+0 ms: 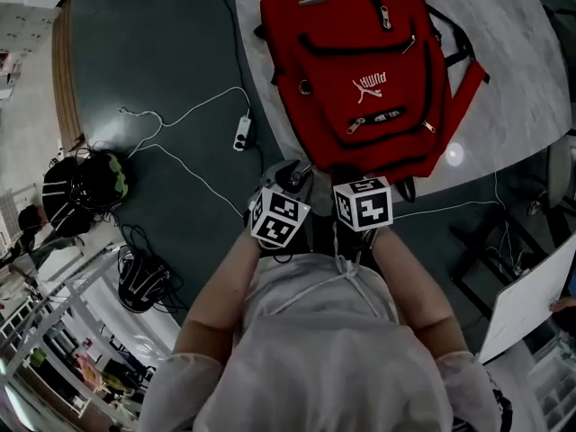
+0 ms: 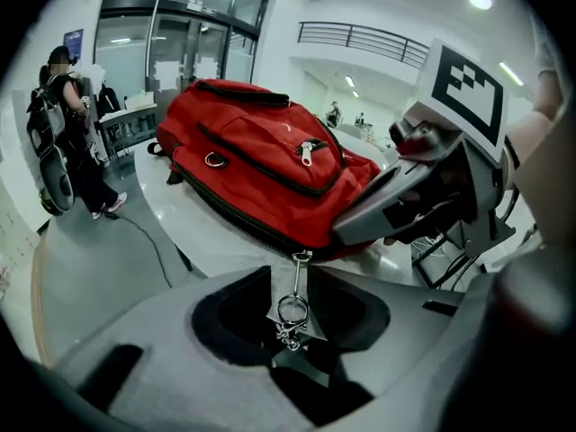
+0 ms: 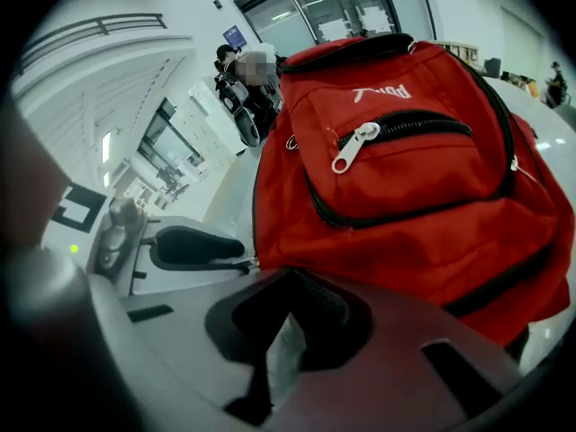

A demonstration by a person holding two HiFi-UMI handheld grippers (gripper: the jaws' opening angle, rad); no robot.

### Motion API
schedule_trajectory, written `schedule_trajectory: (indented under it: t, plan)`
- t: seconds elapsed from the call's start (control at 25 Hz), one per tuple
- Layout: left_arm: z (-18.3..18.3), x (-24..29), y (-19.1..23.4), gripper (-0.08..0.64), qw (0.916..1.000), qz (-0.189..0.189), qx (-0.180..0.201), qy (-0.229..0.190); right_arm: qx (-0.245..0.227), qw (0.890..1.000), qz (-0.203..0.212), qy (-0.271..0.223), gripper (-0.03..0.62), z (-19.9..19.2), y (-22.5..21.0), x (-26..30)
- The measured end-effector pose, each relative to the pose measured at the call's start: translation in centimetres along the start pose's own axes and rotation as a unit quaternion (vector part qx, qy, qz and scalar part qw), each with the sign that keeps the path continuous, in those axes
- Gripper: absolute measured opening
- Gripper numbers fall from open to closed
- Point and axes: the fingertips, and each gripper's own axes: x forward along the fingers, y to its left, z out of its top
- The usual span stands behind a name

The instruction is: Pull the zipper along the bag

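A red backpack [image 1: 360, 70] lies flat on a white table [image 1: 513, 106]; it also fills the left gripper view [image 2: 261, 169] and the right gripper view [image 3: 414, 178]. Both grippers sit at its near bottom edge. My left gripper [image 2: 291, 274] is open. The metal zipper pull [image 2: 292, 309], with its ring and short chain, hangs between the pads without being pressed. In the head view the left gripper [image 1: 292, 176] points at that edge. My right gripper [image 3: 286, 282] stands just right of it [image 1: 360, 180], with a narrow gap and nothing between its jaws, its tip against the bag's bottom corner.
On the dark floor to the left lie a power strip [image 1: 241, 133] with white cable and black bags [image 1: 85, 187]. A white board [image 1: 531, 304] leans at the right. A person [image 2: 67, 124] stands beyond the table's far side.
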Motion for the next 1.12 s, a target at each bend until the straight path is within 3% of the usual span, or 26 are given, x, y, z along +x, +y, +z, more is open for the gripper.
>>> schedule_trajectory:
  t: [0.2,0.44,0.76,0.96,1.12]
  plan:
    - [-0.11,0.29,0.01,0.124,0.9992,-0.012,0.032,0.020,0.015,1.000,-0.022,-0.003,0.028,0.12,-0.56,0.54]
    - [-0.26,0.47,0.33,0.091,0.9958,0.000,0.084,0.035,0.029,0.999,-0.026,-0.017,0.028,0.15,-0.58,0.62]
    - [-0.39,0.78,0.39,0.077,0.9937,-0.015,0.081,0.076,0.027,0.999,-0.042,-0.020,0.028,0.09,-0.70,0.80]
    - [-0.56,0.90,-0.08,0.042,0.9901,-0.032,0.099,0.095,0.032,0.998,-0.045,-0.019,0.028,0.09,-0.73,0.89]
    - [-0.52,0.81,-0.36,0.028,0.9903,-0.050,0.085,0.098,0.035,0.998,-0.042,-0.018,0.028,0.06,-0.76,0.88]
